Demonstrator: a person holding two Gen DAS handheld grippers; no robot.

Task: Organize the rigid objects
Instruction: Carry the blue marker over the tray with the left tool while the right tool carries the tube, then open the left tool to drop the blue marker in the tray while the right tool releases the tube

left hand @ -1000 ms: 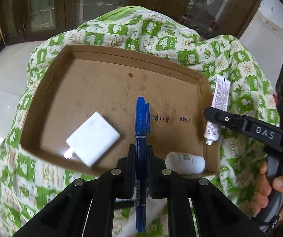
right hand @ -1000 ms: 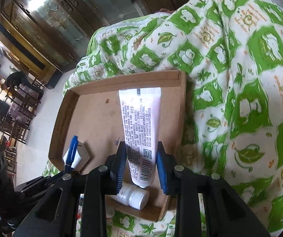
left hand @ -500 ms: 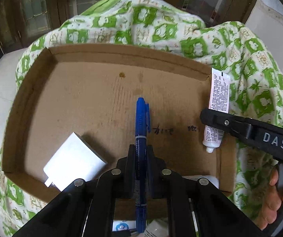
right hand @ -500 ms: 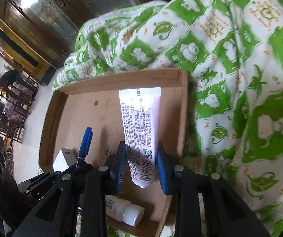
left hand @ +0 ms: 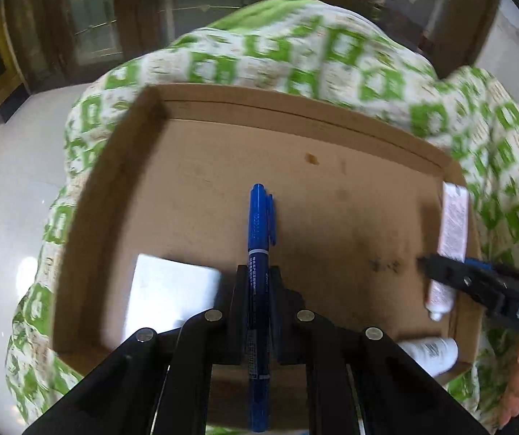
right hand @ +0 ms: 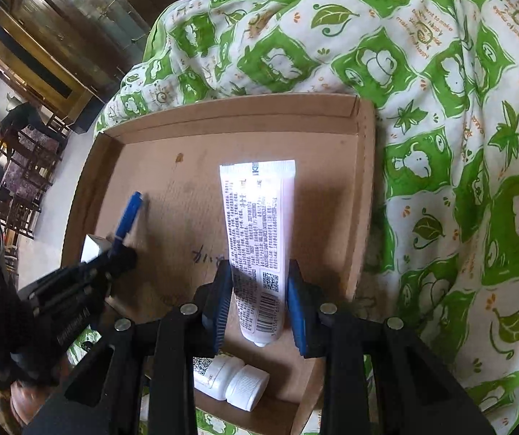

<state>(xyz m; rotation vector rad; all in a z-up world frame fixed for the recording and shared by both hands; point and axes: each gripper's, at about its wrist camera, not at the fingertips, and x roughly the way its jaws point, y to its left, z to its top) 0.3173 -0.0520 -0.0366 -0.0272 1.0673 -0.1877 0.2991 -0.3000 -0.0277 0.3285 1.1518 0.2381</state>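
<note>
Cardboard tray [left hand: 125, 195] is lying on a green-patterned cloth [right hand: 458, 108]. Nearest, a white bottle [right hand: 230, 380] is lying at its near edge. The left gripper [left hand: 258, 282] is pinching a blue pen [left hand: 258, 224] over the tray beside a white box [left hand: 168, 290]; the right gripper [right hand: 259, 290] is pinching a tube [right hand: 255, 217] along its right wall.

"DAS" stands on the right tongs [left hand: 436, 275]' arm

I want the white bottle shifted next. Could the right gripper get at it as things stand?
Probably not yet: the right gripper is shut on the tube, though the white bottle lies uncovered just below.
</note>
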